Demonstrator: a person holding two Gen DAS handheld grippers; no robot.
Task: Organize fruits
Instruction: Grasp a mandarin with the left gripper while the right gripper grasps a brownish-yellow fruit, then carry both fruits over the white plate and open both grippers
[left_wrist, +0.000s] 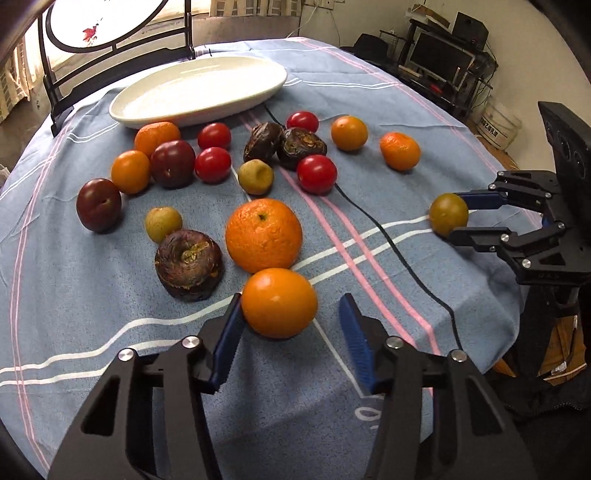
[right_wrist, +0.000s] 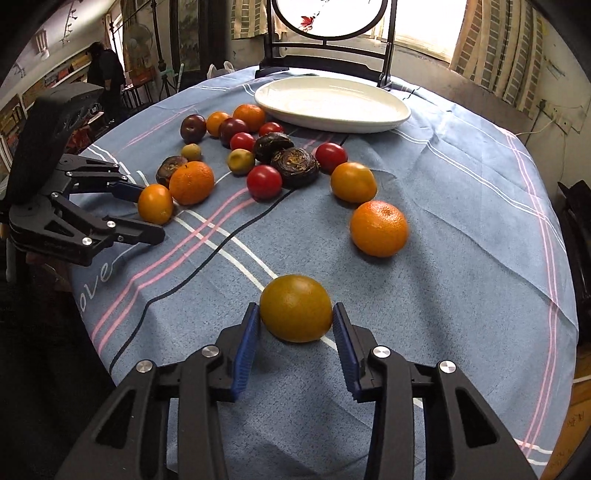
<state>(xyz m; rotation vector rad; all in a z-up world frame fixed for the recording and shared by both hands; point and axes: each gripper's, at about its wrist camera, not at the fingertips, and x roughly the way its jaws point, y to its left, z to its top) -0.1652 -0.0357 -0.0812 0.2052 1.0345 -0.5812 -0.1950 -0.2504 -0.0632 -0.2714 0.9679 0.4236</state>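
Note:
Many fruits lie loose on the blue striped tablecloth (left_wrist: 369, 122) in front of an empty white oval plate (left_wrist: 199, 90), also in the right wrist view (right_wrist: 332, 103). My left gripper (left_wrist: 291, 314) is open around a smooth orange fruit (left_wrist: 279, 302); its left pad touches it, the right pad stands apart. It also shows in the right wrist view (right_wrist: 155, 204). My right gripper (right_wrist: 295, 314) stands around a greenish-brown fruit (right_wrist: 296, 308), both pads touching or nearly touching its sides. That fruit shows in the left wrist view (left_wrist: 448, 214).
A large orange (left_wrist: 263, 234), dark wrinkled fruits (left_wrist: 189, 264), red tomatoes (left_wrist: 316, 173), plums (left_wrist: 98, 205), small green fruits (left_wrist: 255, 177) and mandarins (left_wrist: 400, 150) crowd the middle. A dark chair (left_wrist: 118, 48) stands behind the plate. A desk with a monitor (left_wrist: 439, 55) is far right.

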